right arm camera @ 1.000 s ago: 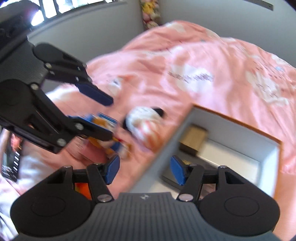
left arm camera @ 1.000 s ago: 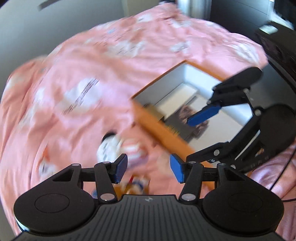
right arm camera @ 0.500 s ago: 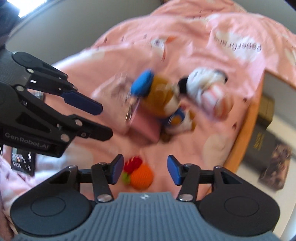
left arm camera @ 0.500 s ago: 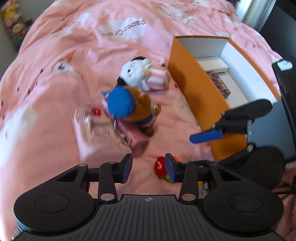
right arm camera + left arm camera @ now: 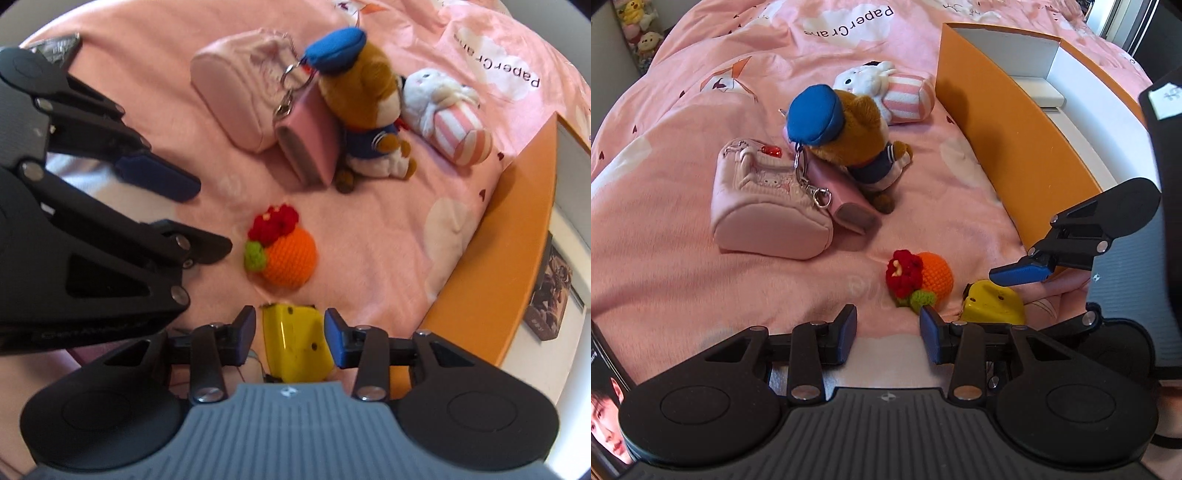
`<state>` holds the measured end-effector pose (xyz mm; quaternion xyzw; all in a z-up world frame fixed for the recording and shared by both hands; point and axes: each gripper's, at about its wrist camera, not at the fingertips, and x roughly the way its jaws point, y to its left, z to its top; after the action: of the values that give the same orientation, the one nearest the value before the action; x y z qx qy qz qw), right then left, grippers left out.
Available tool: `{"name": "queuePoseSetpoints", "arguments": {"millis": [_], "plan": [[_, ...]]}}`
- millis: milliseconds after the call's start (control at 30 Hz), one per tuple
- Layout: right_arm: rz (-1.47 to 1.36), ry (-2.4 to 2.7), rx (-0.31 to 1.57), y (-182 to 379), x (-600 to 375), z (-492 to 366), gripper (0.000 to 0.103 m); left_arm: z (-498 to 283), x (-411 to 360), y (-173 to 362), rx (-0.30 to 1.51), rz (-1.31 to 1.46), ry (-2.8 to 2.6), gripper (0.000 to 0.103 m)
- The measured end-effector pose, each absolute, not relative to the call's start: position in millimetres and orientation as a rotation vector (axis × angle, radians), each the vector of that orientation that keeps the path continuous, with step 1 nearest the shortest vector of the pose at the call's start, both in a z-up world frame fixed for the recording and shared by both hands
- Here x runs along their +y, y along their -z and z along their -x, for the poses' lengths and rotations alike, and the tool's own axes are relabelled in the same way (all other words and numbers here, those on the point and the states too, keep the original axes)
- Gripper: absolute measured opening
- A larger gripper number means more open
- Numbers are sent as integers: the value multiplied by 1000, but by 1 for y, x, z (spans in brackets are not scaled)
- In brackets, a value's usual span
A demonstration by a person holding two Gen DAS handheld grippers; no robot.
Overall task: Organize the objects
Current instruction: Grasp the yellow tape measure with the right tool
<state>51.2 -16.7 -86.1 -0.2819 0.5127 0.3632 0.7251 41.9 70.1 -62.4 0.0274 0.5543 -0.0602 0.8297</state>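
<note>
On the pink bedspread lie a crocheted orange with a red flower, a yellow object, a brown plush bear with a blue cap, a white plush rabbit and two pink pouches. My left gripper is open, just short of the crocheted orange. My right gripper is open with the yellow object between its fingers, apart from both pads.
An orange box with a white inside stands on the right and holds a dark card pack. A photo card lies at the lower left. Plush toys sit on a far shelf.
Both grippers swung from the box to the toys and came lower and closer. The yellow object now sits between the right fingers. Both stay open.
</note>
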Motion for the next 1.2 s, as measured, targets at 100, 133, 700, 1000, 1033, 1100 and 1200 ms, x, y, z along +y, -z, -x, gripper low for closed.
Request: {"name": "queuePoseSetpoints", "arguments": {"millis": [100,133,700,1000,1033,1100,1200], "plan": [[664,-784,1125,95,-15,-50,43,-39,75,65,1181,-45,127,47],[663,-786,1133,98,-15,-51,43,-39,76,66,1183,-38,127,47],[585,-767,1054,80,-36,-58,0,-36,89,64,1152,41,153,47],[640,-827,1131,90,-30,-52,33,-31,68,72,1166,-111,128,47],[651,-827,1135,92,-28,-52,36,-31,67,72,1167,-121,128,47],[664,-823,1145,96,-27,-53,37,-30,67,74,1170,-134,128,47],[708,-807,1147,106,-23,-53,48,-29,65,76,1171,-147,127,47]]}}
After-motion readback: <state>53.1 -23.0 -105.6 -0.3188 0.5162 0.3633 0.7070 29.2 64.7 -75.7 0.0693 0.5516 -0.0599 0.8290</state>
